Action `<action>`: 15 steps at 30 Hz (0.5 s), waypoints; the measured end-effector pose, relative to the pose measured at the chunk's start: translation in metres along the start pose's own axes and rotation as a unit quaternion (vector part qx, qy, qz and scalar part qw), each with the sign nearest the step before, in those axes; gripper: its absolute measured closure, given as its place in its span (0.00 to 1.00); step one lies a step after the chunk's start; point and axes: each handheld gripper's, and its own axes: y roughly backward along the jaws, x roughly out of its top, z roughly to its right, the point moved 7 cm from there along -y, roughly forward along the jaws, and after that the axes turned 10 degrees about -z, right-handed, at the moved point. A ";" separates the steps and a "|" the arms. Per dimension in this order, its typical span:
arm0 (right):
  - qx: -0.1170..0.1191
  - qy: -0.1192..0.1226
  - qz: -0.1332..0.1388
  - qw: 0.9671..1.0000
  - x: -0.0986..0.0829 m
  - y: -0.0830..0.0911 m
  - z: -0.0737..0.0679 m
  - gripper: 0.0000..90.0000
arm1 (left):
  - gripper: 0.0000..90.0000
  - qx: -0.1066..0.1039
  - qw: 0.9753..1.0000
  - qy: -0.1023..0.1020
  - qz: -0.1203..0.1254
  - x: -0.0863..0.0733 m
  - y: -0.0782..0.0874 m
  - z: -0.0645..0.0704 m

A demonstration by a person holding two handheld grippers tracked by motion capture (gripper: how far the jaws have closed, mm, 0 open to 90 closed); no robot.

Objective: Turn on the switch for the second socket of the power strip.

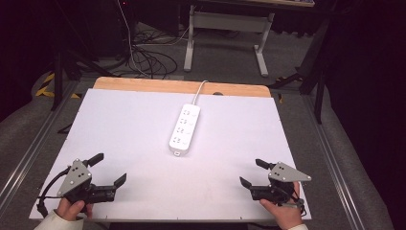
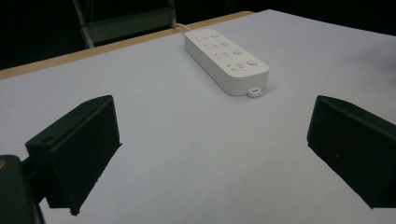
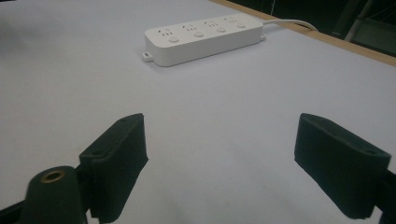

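Plainly, the white power strip [image 1: 185, 129] lies flat near the middle of the white counter [image 1: 119, 134], its cord [image 1: 198, 91] running off over the far wooden edge, well apart from both tools. The left tool [image 1: 108, 169] and the right tool [image 1: 251, 173] sit at the near corners, each with its jaws spread wide and nothing between them. I judge the strip to be a rigid plastic bar — light, smooth and a little slippery on its rounded sides — so the surest hold would be across its narrow width near the middle, with the cord likely to drag or resist if it is pulled. The high view gives the cord's route and both hands [image 1: 72, 209]; the left gripper view shows the small hanging tab [image 2: 254, 90] at the strip's near end, and the right gripper view shows the row of round buttons [image 3: 173, 40] beside the sockets.
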 end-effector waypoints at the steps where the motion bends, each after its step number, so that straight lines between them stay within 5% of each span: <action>1: 0.000 0.000 0.000 1.000 0.000 0.000 0.000 0.19 | 0.03 0.003 1.000 0.000 0.001 0.000 0.000 0.000; 15: -0.008 -0.003 -0.002 1.000 0.000 0.001 0.001 0.19 | 0.04 0.012 1.000 -0.006 0.003 0.001 0.002 -0.001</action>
